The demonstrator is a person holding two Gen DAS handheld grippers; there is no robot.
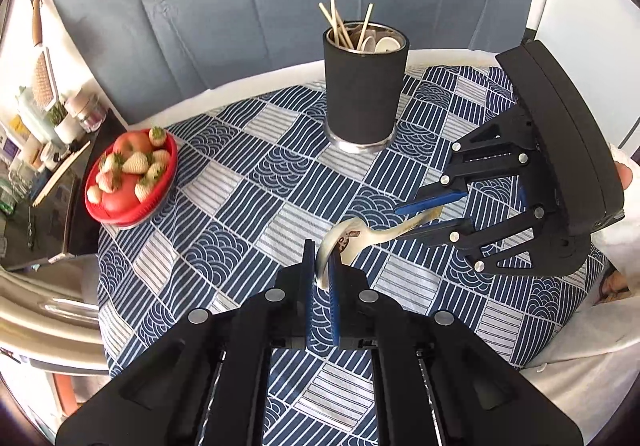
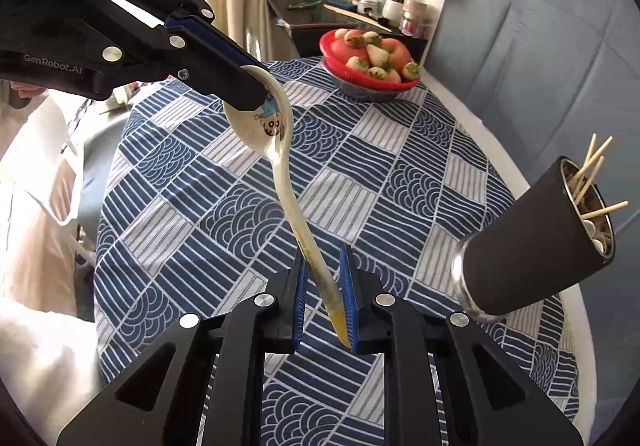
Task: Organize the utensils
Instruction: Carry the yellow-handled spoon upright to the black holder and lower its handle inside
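left gripper pinches spoon bowl

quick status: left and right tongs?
Left tongs: shut on the spoon bowl.
Right tongs: open around the spoon handle, one pad touching.

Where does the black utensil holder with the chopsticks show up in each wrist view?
Left wrist view: the utensil holder stands upright at top centre, beyond the spoon.
Right wrist view: the utensil holder is at the right edge, looking tilted by the camera angle.
Shared landmark: the red fruit bowl, left in the first, top centre in the second.
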